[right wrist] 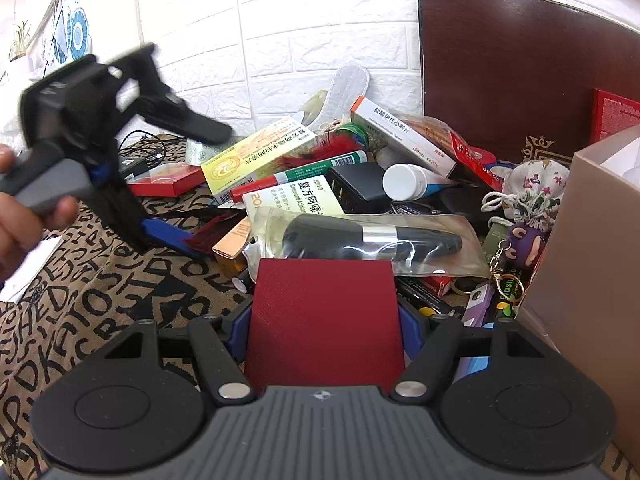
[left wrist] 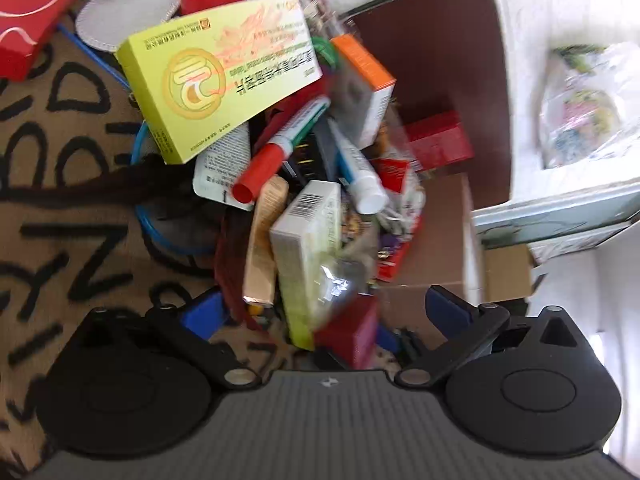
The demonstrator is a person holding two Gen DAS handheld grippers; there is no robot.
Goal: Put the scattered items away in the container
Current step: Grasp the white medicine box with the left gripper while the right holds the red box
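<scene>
left gripper: held raised, jaws spread wide, nothing gripped | right gripper: jaws closed on something between them

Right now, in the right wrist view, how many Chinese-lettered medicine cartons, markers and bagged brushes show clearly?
Medicine cartons: 3 (yellow carton, orange-ended carton, white-green carton)
Markers: 1 (red-capped marker)
Bagged brushes: 1 (black brush)
Total: 5
</scene>
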